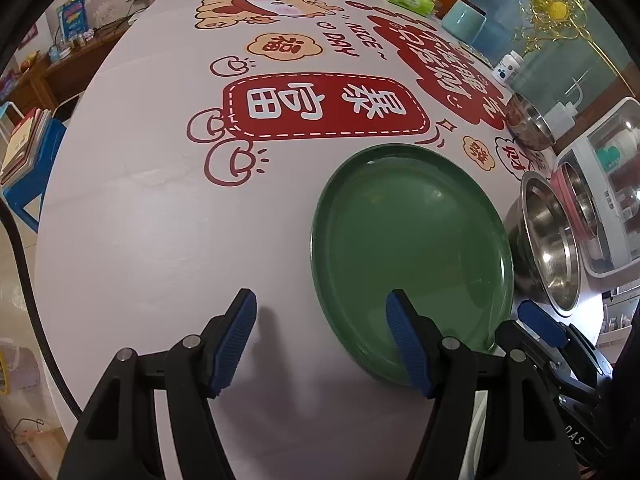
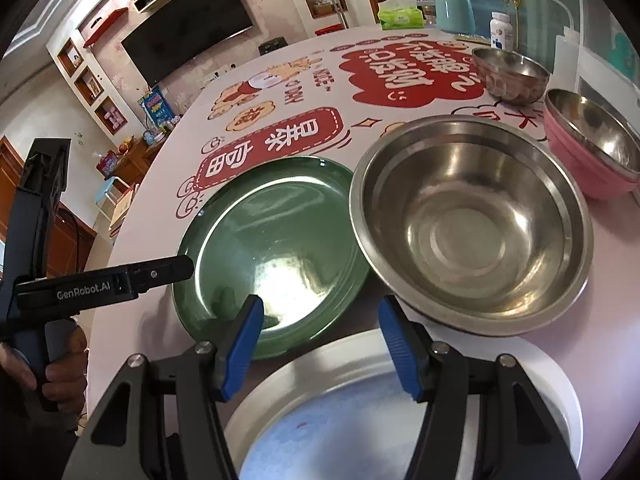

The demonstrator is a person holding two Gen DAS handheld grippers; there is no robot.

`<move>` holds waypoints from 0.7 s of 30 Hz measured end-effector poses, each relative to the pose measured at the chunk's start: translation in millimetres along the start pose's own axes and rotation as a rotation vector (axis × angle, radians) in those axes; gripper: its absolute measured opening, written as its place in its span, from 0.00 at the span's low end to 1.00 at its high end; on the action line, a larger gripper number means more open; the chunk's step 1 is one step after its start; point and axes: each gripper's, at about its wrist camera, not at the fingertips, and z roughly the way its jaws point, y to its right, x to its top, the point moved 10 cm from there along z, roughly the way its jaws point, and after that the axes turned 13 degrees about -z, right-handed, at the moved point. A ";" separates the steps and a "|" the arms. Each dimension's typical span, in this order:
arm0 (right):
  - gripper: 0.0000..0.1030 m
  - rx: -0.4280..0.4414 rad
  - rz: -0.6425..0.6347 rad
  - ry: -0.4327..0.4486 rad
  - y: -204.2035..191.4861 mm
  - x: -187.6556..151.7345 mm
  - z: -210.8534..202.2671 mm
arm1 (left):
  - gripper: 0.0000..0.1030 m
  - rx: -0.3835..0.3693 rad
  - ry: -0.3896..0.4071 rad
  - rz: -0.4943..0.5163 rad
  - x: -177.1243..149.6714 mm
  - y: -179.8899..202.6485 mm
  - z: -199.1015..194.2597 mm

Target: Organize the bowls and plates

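A green plate (image 1: 412, 256) lies flat on the printed tablecloth. My left gripper (image 1: 322, 340) hovers open over its near-left rim, one pad above the plate and the other above bare cloth. In the right wrist view the green plate (image 2: 272, 248) sits left of a large steel bowl (image 2: 472, 224). A white plate (image 2: 400, 408) lies nearest. My right gripper (image 2: 322, 348) stands open above the white plate's far rim and holds nothing. Further back are a pink bowl (image 2: 588, 176) with a steel bowl nested inside it, and a small steel bowl (image 2: 510, 74). A hand holds the left gripper (image 2: 184, 266) at the green plate's left edge.
A tissue box (image 2: 400, 16), a teal container (image 2: 454, 12) and a white pill bottle (image 2: 501, 32) stand at the table's far edge. A white cabinet (image 1: 608, 200) sits to the right of the bowls. The table's left edge (image 1: 52, 200) drops to a blue stool with books (image 1: 28, 160).
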 end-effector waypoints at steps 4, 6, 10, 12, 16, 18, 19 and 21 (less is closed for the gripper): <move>0.58 0.013 0.000 -0.015 -1.2 1.1 5.4 | 0.56 -0.001 -0.005 -0.009 -0.6 0.8 2.8; 0.58 0.021 0.002 -0.020 -1.9 2.2 7.6 | 0.51 -0.002 -0.007 -0.009 -1.2 1.2 3.2; 0.58 0.028 0.002 -0.030 -3.4 6.0 13.5 | 0.43 -0.010 -0.009 -0.011 -1.6 2.9 5.0; 0.56 0.020 0.000 -0.040 -2.2 5.8 16.0 | 0.41 -0.015 -0.011 -0.011 -2.2 4.1 6.9; 0.50 0.009 0.008 -0.046 1.1 4.4 16.8 | 0.35 -0.025 -0.023 -0.014 -3.7 5.8 10.0; 0.46 0.003 0.012 -0.048 2.8 3.9 17.2 | 0.32 -0.026 -0.027 -0.016 -4.9 7.1 12.0; 0.45 0.001 0.013 -0.049 3.4 4.0 17.4 | 0.31 -0.027 -0.026 -0.016 -4.6 7.4 11.9; 0.42 -0.005 0.012 -0.053 4.2 3.7 17.7 | 0.28 -0.032 -0.027 -0.014 -5.3 9.5 12.9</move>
